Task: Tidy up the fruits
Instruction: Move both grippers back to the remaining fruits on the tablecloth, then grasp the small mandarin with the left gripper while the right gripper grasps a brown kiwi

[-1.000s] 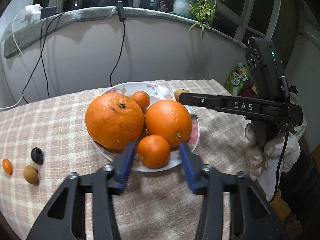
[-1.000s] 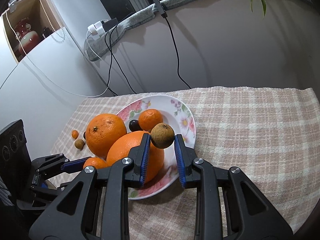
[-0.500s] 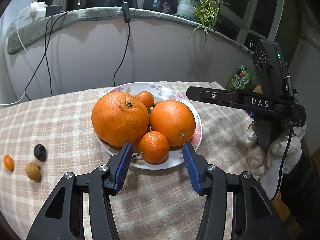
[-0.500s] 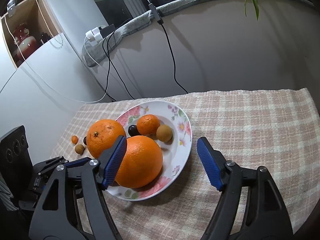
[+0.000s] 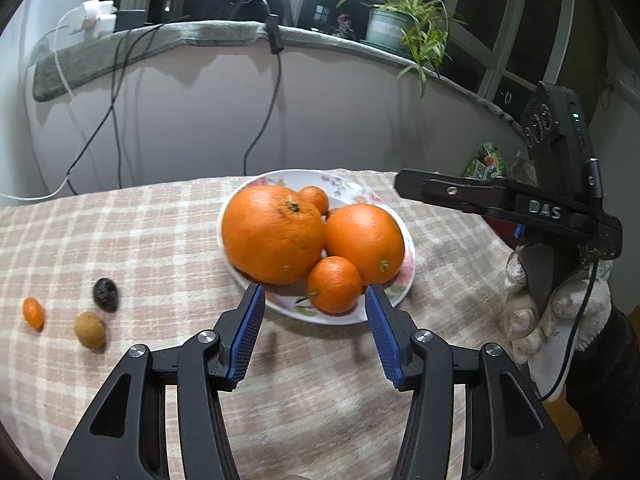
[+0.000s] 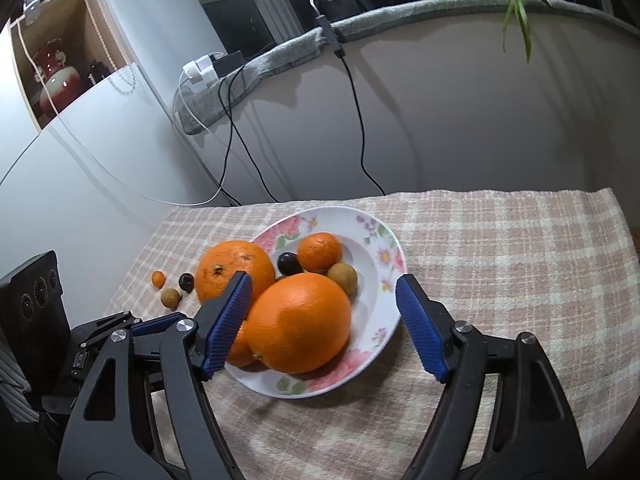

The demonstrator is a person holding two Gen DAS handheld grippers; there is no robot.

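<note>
Right wrist view: the right gripper [image 6: 324, 320] is opening, nothing pinched, above the plate [image 6: 390, 242].
The left gripper [image 5: 314, 332] is apart and empty, near the plate rim. Oranges fill the plate; a brown fruit [image 5: 89, 330], a dark fruit [image 5: 106, 289] and a tiny orange one [image 5: 33, 312] lie on the cloth, probably next to fetch.

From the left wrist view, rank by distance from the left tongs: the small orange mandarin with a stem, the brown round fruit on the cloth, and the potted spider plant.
1. Small orange mandarin with a stem, plate's near edge, just ahead of the left tongs.
2. Brown round fruit, far left on the cloth.
3. Potted spider plant, back ledge.
</note>
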